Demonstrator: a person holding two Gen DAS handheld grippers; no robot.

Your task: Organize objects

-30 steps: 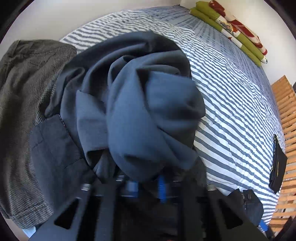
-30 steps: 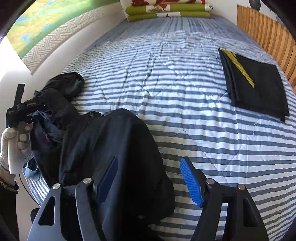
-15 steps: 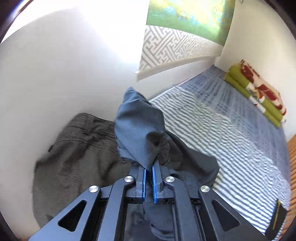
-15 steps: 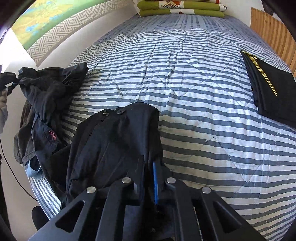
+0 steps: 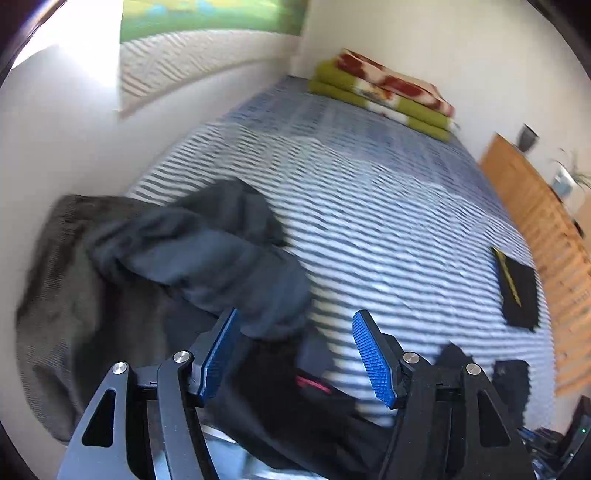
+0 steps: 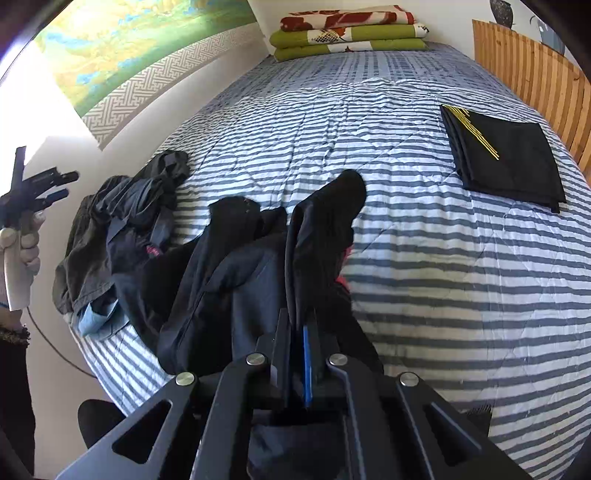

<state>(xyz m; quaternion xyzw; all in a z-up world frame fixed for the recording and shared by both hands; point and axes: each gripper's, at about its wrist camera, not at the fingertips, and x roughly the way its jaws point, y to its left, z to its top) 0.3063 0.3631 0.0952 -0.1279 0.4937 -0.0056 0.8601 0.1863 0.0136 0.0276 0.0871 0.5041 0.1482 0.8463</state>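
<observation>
A heap of dark clothes [image 6: 122, 221] lies at the left edge of the striped bed [image 6: 406, 258]. My right gripper [image 6: 299, 354] is shut on a black garment [image 6: 258, 266], whose fold rises between the pads and trails back to the heap. My left gripper [image 5: 295, 354] hangs above the heap with its jaws opening and nothing pressed between the blue pads [image 5: 221, 354]. A blue-grey garment [image 5: 207, 258] lies loose below it on grey trousers [image 5: 55, 295]. In the right wrist view the left gripper [image 6: 66, 183] is raised at the far left in a gloved hand [image 6: 18, 251].
A folded black cloth with yellow stripes [image 6: 506, 162] lies at the right side of the bed. Folded green and red blankets [image 6: 347, 33] are stacked at the far end. A wooden slatted panel [image 6: 528, 74] runs along the right, and a wall [image 5: 74, 129] along the left.
The left gripper opened and let the blue-grey garment fall onto the heap, then rose. The right gripper shut on the black garment and drew it away from the heap.
</observation>
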